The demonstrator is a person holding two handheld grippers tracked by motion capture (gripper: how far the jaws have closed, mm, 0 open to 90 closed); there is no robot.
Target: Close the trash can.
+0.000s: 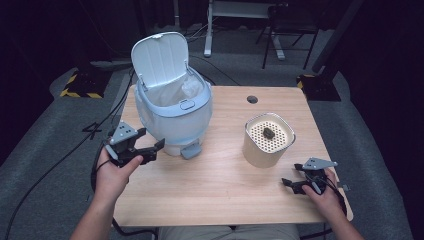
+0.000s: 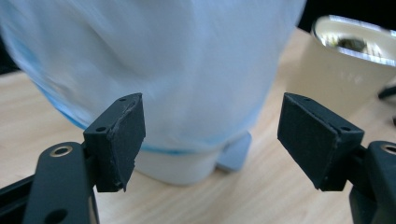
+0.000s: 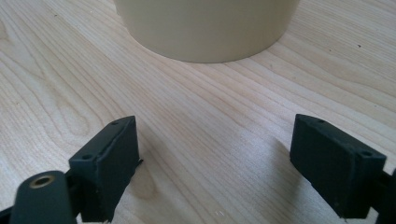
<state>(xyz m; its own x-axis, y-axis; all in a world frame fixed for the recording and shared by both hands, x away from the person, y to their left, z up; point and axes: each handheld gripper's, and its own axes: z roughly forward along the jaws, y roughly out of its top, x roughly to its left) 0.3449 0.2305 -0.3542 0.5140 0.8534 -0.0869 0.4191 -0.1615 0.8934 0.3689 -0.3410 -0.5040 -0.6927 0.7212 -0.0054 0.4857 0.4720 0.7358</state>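
Left tool (image 1: 150,148) is spread, nothing between the jaws, held off the counter (image 1: 220,195) and aimed at the lower body of the pale blue bin (image 1: 172,112). In the left gripper view the bin wall sits just past the pads (image 2: 122,140), apart from them, and it's motion-blurred, so I read that hand as on the move, not parked. Jaws wide makes sense if it's lining up on the bin or clearing it; can't tell which.

Right tool (image 1: 292,184) is spread too, empty, low over the counter near the front right corner. Its pads (image 3: 108,163) frame bare wood, with the base of the cream canister (image 3: 205,28) farther ahead, apart. Looks like a standby pose: open and pointed at the canister so a reach is short.

Bin stands back-left on the counter, lid (image 1: 161,57) flipped up and leaning back, white liner (image 1: 175,90) exposed, mouth open and ready to take something. Pedal (image 1: 191,150) at its foot faces the person.

Canister (image 1: 267,140) stands upright right of centre, well apart from the bin. A small dark lump (image 1: 268,132) sits on its perforated top, likely the piece meant for the bin. Neither tool touches it yet.
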